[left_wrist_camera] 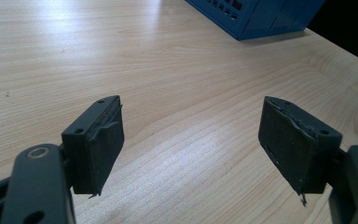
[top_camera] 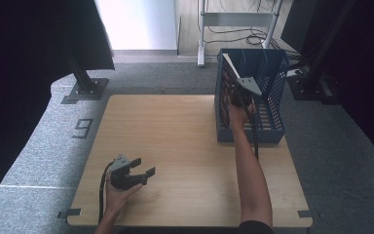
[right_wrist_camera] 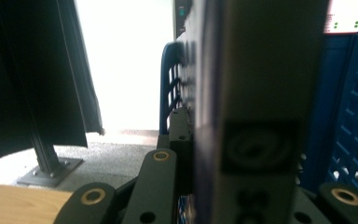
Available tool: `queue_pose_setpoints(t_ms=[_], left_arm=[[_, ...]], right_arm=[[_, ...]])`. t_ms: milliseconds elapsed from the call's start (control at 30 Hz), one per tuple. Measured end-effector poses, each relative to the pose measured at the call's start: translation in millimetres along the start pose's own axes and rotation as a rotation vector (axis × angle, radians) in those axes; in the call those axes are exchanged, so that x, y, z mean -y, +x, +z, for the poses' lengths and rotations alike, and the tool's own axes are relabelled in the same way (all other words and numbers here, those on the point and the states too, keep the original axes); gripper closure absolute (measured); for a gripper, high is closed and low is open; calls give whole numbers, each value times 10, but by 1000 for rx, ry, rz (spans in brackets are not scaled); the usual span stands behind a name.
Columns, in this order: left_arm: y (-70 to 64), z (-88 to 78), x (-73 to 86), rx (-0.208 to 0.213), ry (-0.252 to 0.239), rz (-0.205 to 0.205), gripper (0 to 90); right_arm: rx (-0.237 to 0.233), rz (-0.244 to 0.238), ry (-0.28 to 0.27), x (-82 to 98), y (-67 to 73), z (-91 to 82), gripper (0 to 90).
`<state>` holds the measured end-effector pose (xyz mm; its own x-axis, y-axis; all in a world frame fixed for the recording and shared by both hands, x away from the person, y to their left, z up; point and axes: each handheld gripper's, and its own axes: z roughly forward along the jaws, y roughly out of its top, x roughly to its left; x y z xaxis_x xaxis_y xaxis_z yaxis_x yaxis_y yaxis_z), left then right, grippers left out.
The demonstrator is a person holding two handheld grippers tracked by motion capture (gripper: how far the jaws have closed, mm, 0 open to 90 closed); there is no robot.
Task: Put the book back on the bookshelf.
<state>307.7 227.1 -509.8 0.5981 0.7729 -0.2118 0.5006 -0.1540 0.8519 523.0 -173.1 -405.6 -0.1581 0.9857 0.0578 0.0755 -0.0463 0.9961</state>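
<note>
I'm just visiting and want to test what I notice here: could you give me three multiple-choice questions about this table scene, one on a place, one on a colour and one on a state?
1. Where does the crate stand?
A. the table's far right
B. the near left corner
C. on the floor

2. What colour is the crate?
A. red
B. blue
C. white

3. How are the left gripper's jaws?
A. shut on a box
B. shut, empty
C. open, empty

Answers:
1 A: the crate stands at the far right of the table.
2 B: its lattice walls are blue.
3 C: the left gripper shows bare wood between its parted jaws.
</note>
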Motion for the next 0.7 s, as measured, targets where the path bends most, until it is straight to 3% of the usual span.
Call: queue_pose_setpoints(t_ms=[333, 467, 567, 700], left_arm=[[-10, -17, -10, 1, -9, -4, 223], [-19, -13, -13, 6, -8, -3, 223], [-30, 0, -14, 7, -3, 1, 224], [-49, 2, -17, 8, -3, 5, 224]], right_arm=[[-21, -13, 15, 83, 0, -65, 806], [-58, -19, 30, 100, 8, -132, 780], [-94, -52, 58, 63, 23, -186, 749], [-118, -49, 81, 46, 24, -231, 714]])
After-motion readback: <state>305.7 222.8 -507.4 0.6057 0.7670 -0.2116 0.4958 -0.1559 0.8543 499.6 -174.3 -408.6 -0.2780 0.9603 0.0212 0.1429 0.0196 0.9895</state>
